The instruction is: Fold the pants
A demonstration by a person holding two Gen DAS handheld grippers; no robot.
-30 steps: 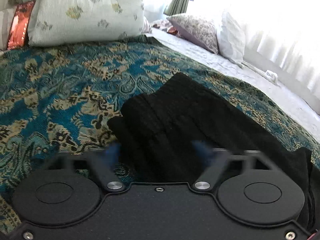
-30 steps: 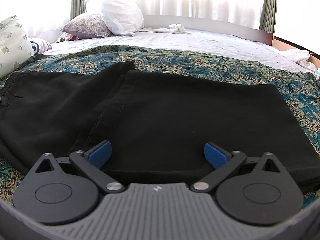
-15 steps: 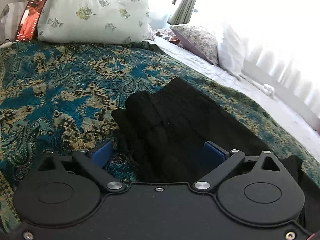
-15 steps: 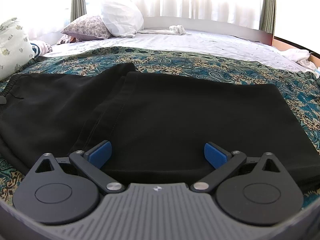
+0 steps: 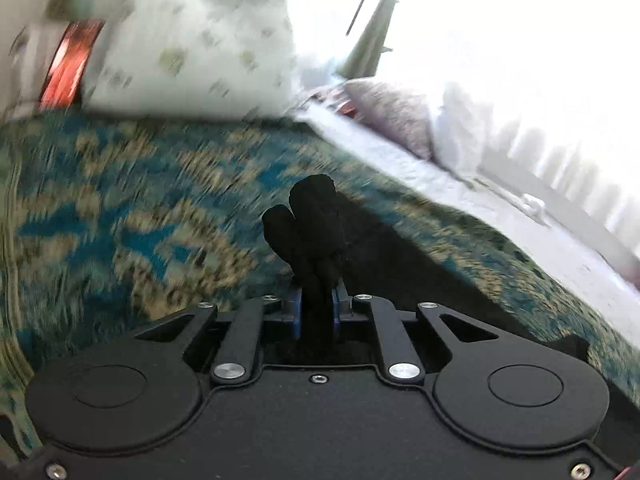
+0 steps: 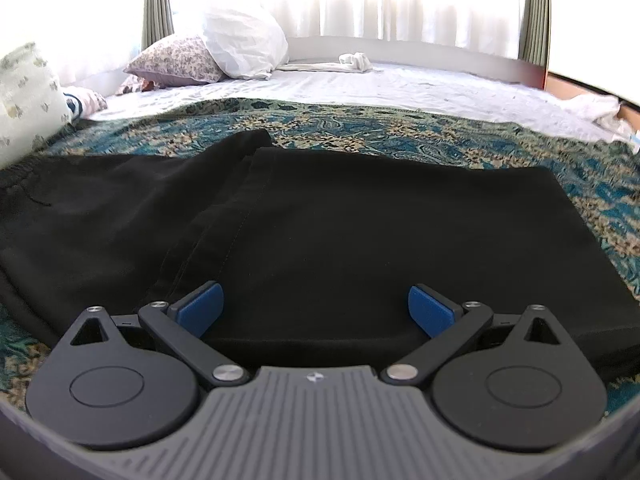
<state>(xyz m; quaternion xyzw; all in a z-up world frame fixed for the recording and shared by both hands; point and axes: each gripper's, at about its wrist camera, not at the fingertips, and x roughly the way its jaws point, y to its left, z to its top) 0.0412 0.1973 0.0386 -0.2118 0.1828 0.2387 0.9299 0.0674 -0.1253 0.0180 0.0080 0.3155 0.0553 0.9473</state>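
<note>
The black pants point(image 6: 360, 232) lay flat on the patterned bedspread point(image 6: 400, 136), already folded into a broad panel on the right, with the waistband end trailing off toward the left edge of the right wrist view. In the left wrist view a bunched wad of that waistband end point(image 5: 316, 224) stood up out of the left gripper point(image 5: 316, 312).

Left gripper: jaws had just been closing, and the blue pads point(image 5: 295, 314) pinched the cloth between them, nearly together. Judged step: carrying the waistband end over onto the folded panel. To do it well, the grip should take all layers at once; the lift should stay low and travel straight along the length of the pants, so the edges meet square and no crease drags underneath.

Right gripper point(image 6: 316, 308): fingers spread wide, pads point(image 6: 200, 308) on either side of the panel's near edge, nothing clamped; contact with the cloth could not be told. It could pin that edge during the fold.

Pose: both grippers tilted downward toward the bed. Left view heavily blurred.
</note>
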